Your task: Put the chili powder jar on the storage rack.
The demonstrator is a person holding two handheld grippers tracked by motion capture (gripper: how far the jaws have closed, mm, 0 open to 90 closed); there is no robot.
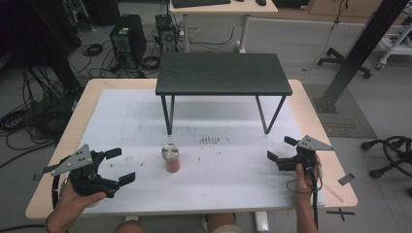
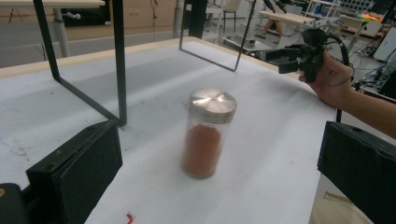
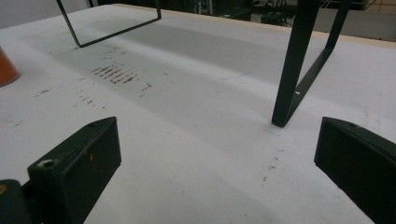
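Observation:
A clear jar (image 1: 171, 158) with a silver lid and orange-red powder stands upright on the white sheet near the table's middle front. My left gripper (image 1: 119, 166) sits at the front left, jaws wide apart and pointing toward the jar, a short gap away. In the left gripper view the jar (image 2: 207, 133) stands ahead between the two black jaws, untouched. My right gripper (image 1: 282, 148) is at the front right, open, with nothing between its jaws. In the right gripper view the jar's orange base (image 3: 6, 70) shows at the left edge.
A small black table (image 1: 222, 73) on thin metal legs stands on the sheet behind the jar; one leg (image 3: 294, 65) is close ahead of the right gripper. Dark smudges (image 1: 210, 140) mark the sheet. The wooden tabletop edge (image 1: 335, 179) lies right of the right hand.

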